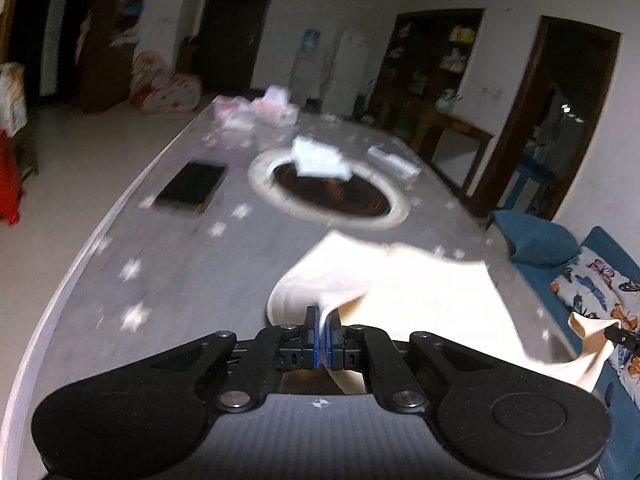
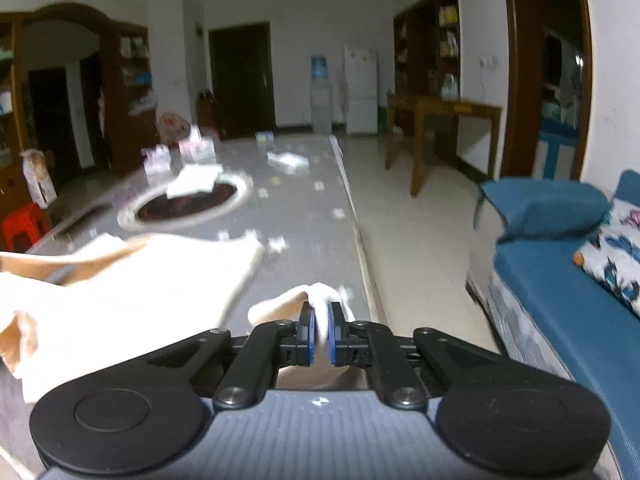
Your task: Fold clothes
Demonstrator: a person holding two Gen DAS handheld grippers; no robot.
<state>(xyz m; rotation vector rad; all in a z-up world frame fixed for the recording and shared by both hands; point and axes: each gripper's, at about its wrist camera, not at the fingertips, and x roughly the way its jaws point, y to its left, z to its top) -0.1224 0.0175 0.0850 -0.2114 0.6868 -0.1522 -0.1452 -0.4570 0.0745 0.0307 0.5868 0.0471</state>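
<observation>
L gripper (image 1: 322, 322) fingers clamped on a pinch of the cream cloth (image 1: 400, 292), near edge of the grey bench (image 1: 168, 264). R gripper (image 2: 320, 330) fingers nearly closed on another bunch of the same cloth, near-right by the bench edge. I see the cloth lifted between both, rest draped on the bench. Blue sofa (image 2: 560, 292) to the right. Frames blurry w/ motion.
</observation>
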